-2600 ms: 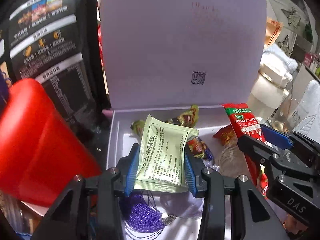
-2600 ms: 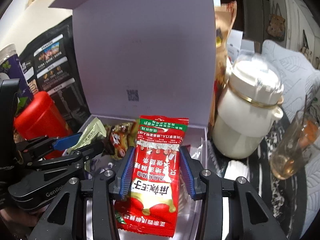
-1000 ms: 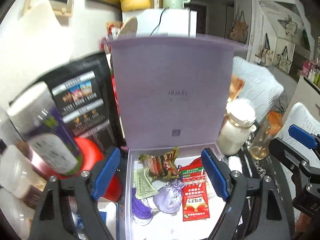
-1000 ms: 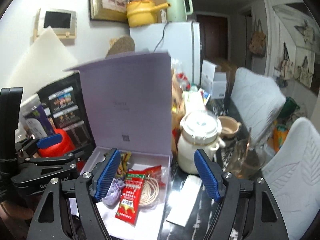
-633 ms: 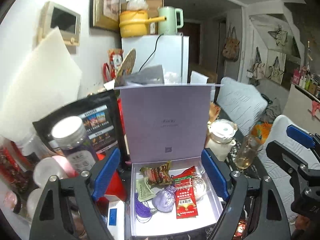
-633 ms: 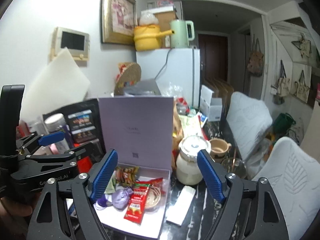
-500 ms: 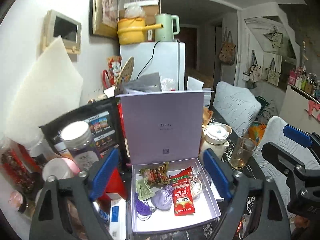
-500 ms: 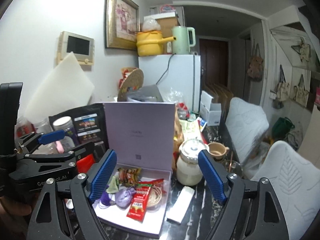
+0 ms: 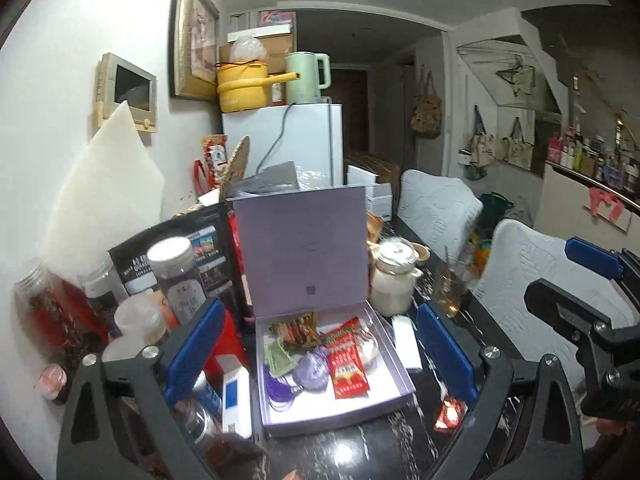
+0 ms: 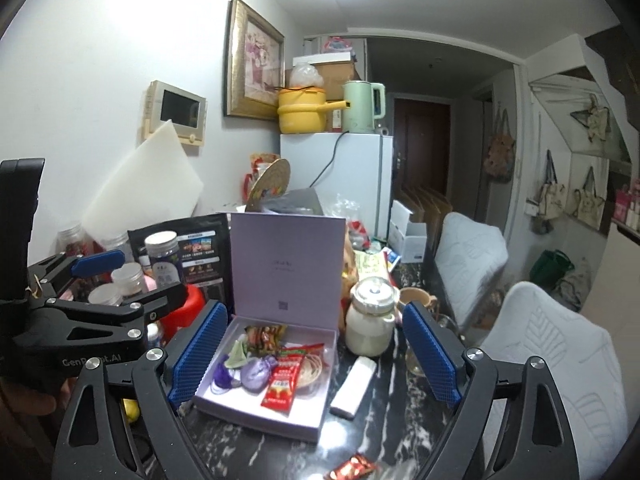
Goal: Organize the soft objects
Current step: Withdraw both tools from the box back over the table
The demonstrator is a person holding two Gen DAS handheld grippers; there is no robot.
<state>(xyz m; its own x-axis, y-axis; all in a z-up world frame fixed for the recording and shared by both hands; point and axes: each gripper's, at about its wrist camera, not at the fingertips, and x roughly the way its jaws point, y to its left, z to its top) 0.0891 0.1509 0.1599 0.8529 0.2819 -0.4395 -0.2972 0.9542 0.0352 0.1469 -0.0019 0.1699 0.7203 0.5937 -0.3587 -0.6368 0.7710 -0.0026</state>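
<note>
Between placements, by the look of it: both tools empty and held back from the lilac box (image 10: 262, 420), whose lid (image 10: 286, 268) stands upright at the far side. Left tool (image 9: 320, 354) spread wide and widening, nothing between the blue pads (image 9: 194, 346); right tool (image 10: 312, 354) likewise spread and widening, with only air between its pads (image 10: 430, 354). Inside the box already: a red sachet (image 10: 285, 380), a purple pouch (image 10: 256, 372) with its tassel, a pale green packet (image 10: 238, 354) and a brown snack wrapper (image 10: 264, 334), all lying loose on the box floor, some overlapping. Outside it, on the dark marbled worktop (image 10: 400, 432): a small red-and-gold wrapper (image 10: 352, 466) near the front edge, well apart from the box, and a white oblong pack (image 10: 354, 386) just beside the box's right wall. Judged as the gap before the next pick, most soft pieces seemingly stowed. Next move likely calls for dropping the right tool toward the red-and-gold wrapper, pads set either side of it, low enough to catch thin foil lying flat. Then a gentle pinch and a carry over the box's near wall into a bare patch of the floor. Hard to tell from here whether the white pack counts as soft.
</note>
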